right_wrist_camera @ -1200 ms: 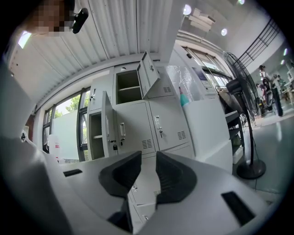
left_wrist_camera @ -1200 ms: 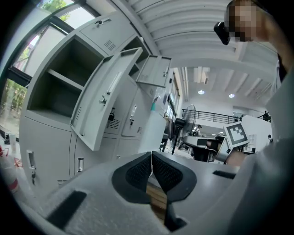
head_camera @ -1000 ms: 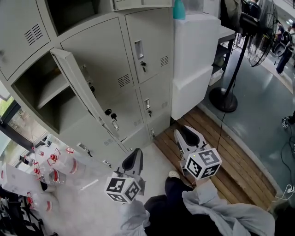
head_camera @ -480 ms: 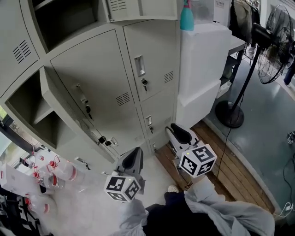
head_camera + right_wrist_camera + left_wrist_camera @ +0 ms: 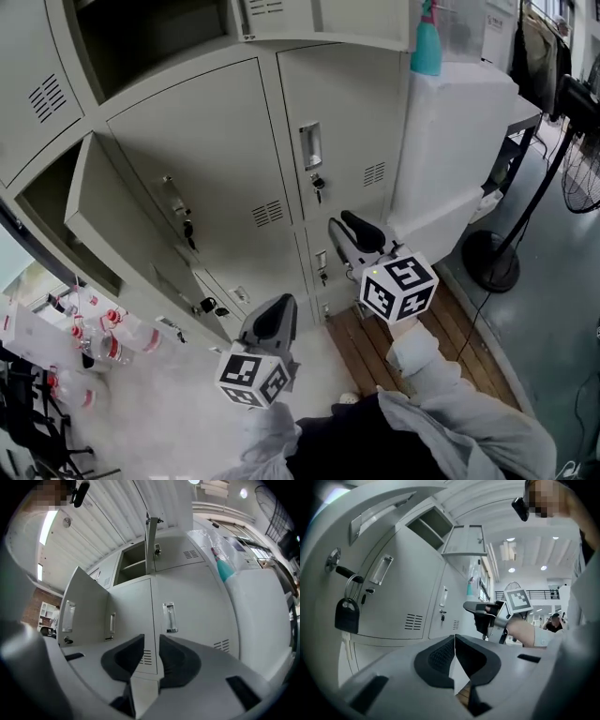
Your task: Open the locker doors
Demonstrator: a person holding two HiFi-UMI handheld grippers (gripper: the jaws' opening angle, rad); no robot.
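open locker door at left | left hand-held gripper low middle, pinched closed, empty | shut locker door upper middle, likely stiff thin metal, light; pull by handle | right hand-held gripper below it, narrow gap, empty

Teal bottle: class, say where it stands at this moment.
Head view, upper right: the teal bottle stands on top of the white box, just right of the grey lockers.

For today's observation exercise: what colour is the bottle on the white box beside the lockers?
Teal; the bottle shows best in the head view.
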